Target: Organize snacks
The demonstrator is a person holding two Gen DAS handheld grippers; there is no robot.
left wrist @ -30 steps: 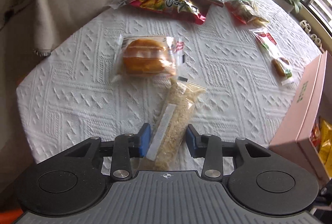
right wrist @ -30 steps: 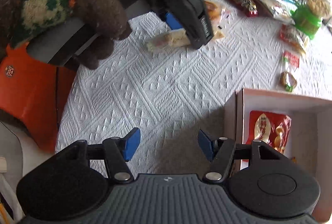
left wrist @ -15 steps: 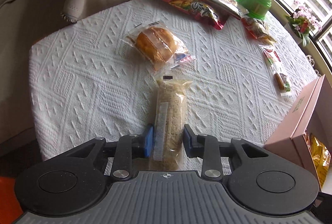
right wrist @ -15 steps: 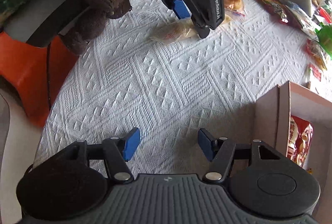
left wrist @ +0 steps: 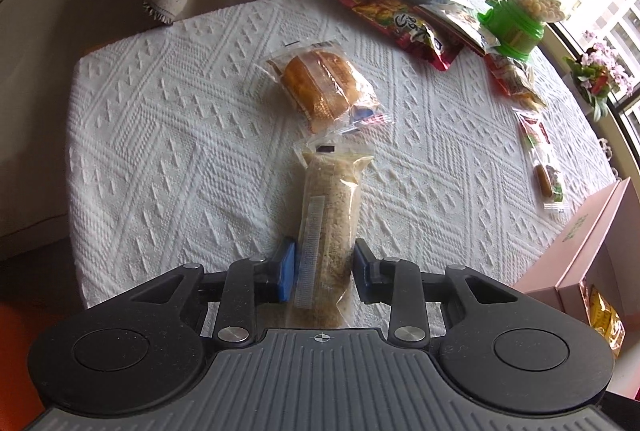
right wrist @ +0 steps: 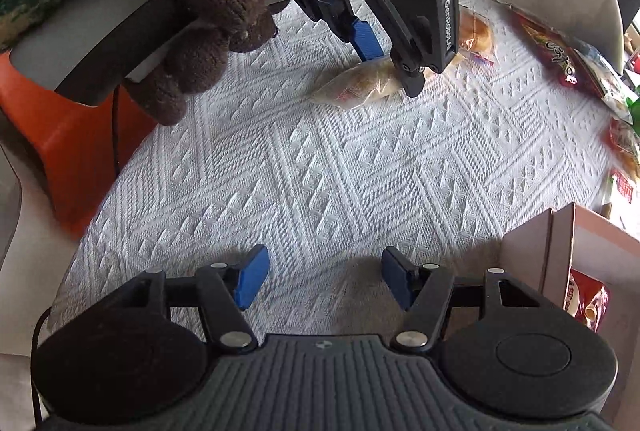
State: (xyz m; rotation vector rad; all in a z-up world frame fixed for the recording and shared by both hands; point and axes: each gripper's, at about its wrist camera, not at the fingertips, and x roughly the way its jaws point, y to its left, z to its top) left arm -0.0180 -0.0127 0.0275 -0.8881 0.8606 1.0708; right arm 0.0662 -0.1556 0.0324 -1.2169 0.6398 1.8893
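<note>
clear-wrapped rice bar (left wrist: 328, 223) lengthwise between pads

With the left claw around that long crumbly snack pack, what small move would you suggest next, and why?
Probably lift it slightly. The left claw, whose jaws have just been closing, now has both pads against the long snack pack, which still lies on the tablecloth; the pink box waits nearby.

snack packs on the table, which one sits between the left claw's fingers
The long clear pack of pale crumbly bar, lying lengthwise between the left claw. The round bun pack lies just beyond it, untouched.
</note>
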